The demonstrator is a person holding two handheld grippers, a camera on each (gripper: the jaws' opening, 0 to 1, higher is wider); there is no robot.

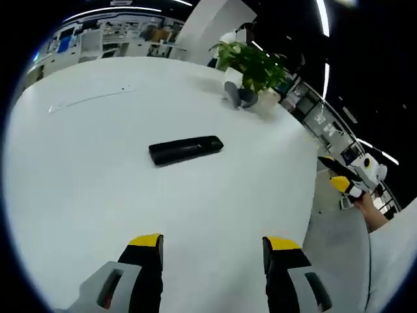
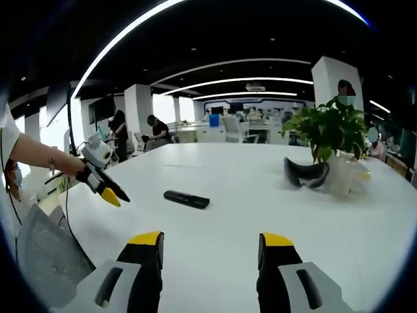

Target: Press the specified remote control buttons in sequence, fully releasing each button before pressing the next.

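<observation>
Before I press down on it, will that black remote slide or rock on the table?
The remote lies flat on the smooth white table, so it will probably slide if pushed sideways. Long and slim, it likely won't roll, though an end press might tip it. It looks rigid and probably light.

Bare white desk [image 1: 78, 176] lies open ahead of both sets of jaws up to the remote [image 1: 186, 149]; beyond it, a potted plant [image 1: 253, 65] and dark goggles [image 2: 306, 173] stand in the way.
</observation>
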